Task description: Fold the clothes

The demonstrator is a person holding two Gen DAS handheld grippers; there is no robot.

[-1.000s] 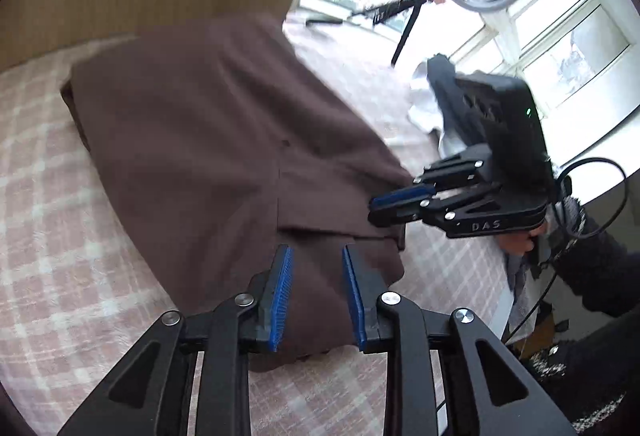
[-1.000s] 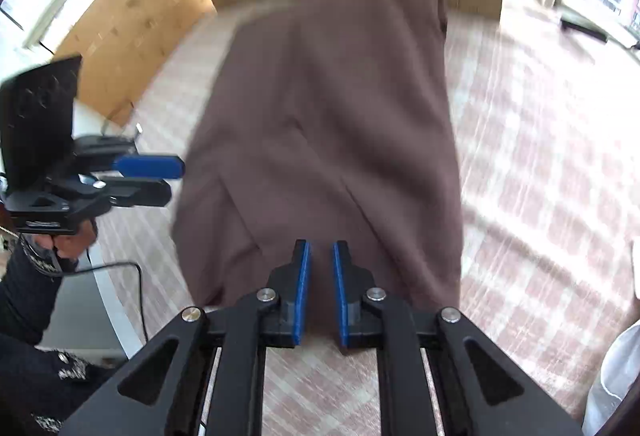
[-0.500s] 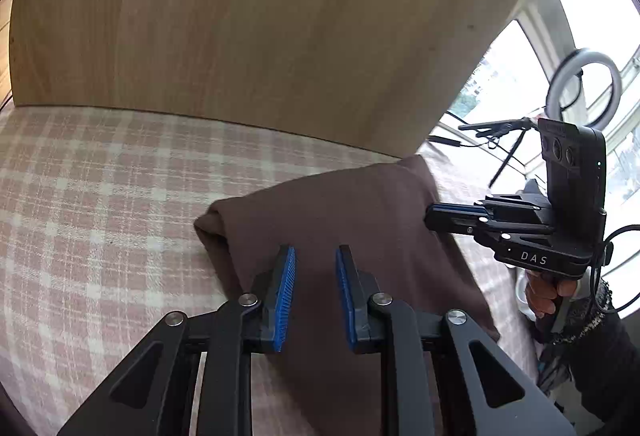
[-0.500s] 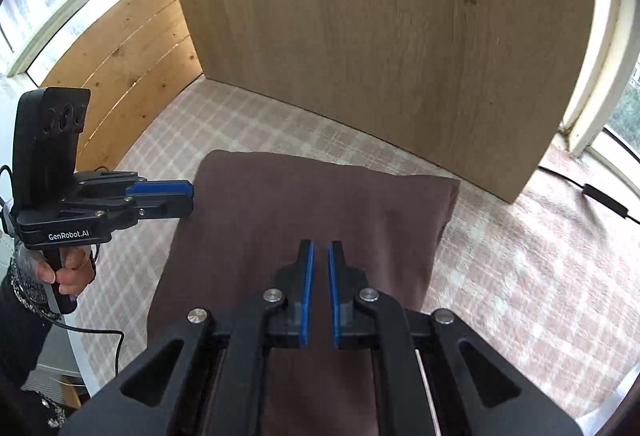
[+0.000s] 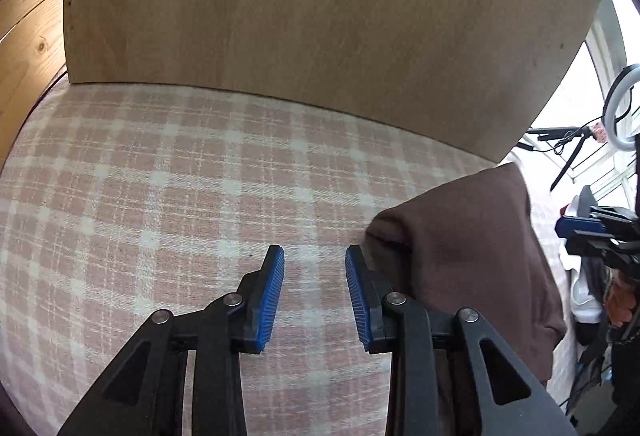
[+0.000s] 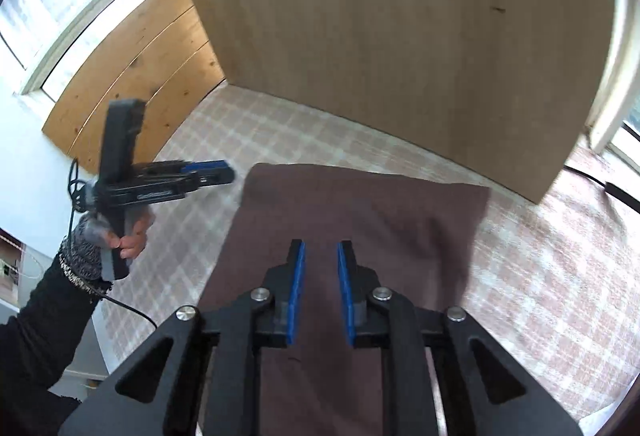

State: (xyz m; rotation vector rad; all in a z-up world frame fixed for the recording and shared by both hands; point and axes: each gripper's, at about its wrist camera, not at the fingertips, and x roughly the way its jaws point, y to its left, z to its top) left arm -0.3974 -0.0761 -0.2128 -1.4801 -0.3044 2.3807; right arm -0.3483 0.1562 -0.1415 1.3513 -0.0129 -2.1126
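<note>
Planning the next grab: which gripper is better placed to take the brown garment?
Right, probably. The right gripper is open directly above the garment, centred on it. The left gripper, also open, hangs over bare checked cloth beside the garment's corner.

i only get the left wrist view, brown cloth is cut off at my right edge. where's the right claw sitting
Observer: The right claw hangs over the middle of the brown cloth, jaws apart, nothing between them.
Operator: is the cloth folded flat or bunched
Observer: From the right wrist view it lies as a flat, roughly rectangular slab on the checked cover, with its far edge straight and parallel to the wooden board.
Operator: and my left claw, touching the cloth?
Observer: The right wrist view shows the left claw in the air just off the cloth's far left corner. It is blurred, so contact can't be judged.
</note>
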